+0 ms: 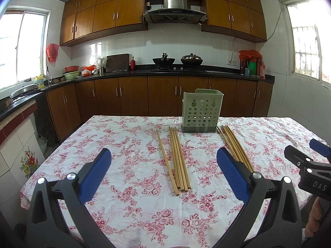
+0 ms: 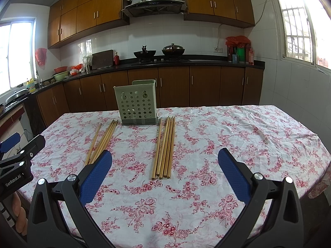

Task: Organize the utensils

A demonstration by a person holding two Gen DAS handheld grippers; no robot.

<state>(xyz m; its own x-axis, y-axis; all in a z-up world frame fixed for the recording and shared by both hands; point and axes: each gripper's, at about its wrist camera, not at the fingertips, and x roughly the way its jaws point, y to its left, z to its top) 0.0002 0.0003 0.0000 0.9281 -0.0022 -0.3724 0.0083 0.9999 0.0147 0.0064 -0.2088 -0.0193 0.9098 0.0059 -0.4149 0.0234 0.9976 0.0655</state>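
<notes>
You are in a kitchen with brown cabinets and a dark counter along the back, facing a tabletop (image 1: 128, 202) under a pink floral cloth. Nothing is sorted yet, as far as you can see: the green holder (image 1: 200, 111) stands upright at the far middle of the cloth, and through its holes it looks empty. Two bundles of chopsticks lie flat in front of it, the left bundle (image 1: 178, 157) in the centre of the left view, the right bundle (image 2: 164, 146) in the centre of the right view, each with one stick lying slightly apart. Your left gripper (image 1: 163, 169) and right gripper (image 2: 164, 170) both hover over the near cloth, fingers spread wide and holding nothing. So every stick remains to be lifted and stood in the holder. You have open cloth around both bundles; mind the near edge beneath your grippers and the holder just beyond the stick tips.
</notes>
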